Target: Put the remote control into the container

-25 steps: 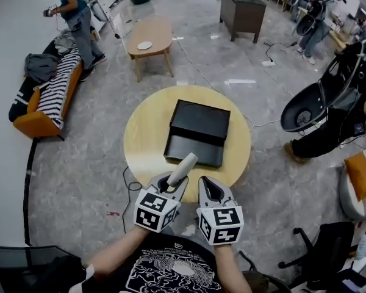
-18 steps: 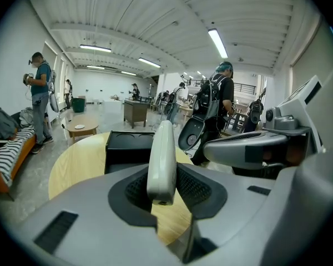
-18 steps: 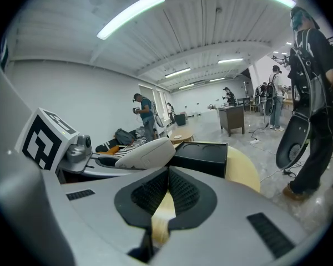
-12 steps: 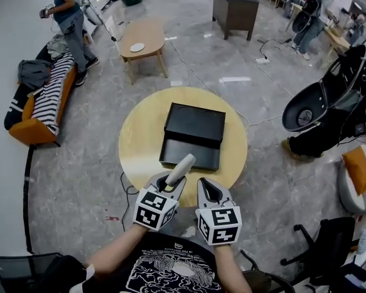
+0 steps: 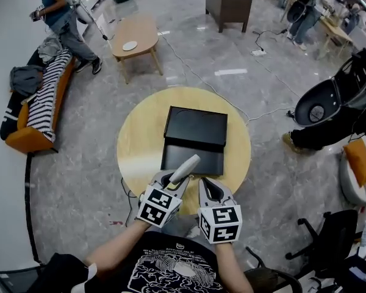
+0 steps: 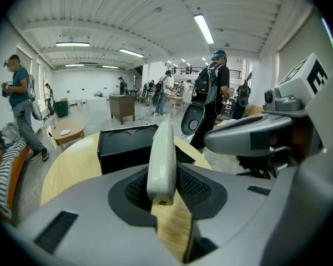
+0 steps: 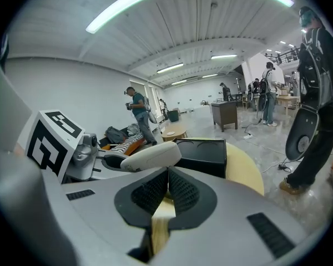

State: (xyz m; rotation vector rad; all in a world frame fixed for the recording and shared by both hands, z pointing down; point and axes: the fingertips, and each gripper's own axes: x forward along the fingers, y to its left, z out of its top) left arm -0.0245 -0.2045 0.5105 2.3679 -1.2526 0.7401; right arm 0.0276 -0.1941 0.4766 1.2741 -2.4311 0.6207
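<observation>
left hand-held gripper (image 5: 171, 184) pinches the remote control (image 5: 184, 168) by its lower end; likely light, stiff, slick, it could pivot. right hand-held gripper (image 5: 208, 191) pressed together, empty.

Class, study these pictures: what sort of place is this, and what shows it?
Probably a big open lab or studio staged with home furniture: a round table, a striped sofa, cables trailing over the floor, and strip lights overhead.
</observation>
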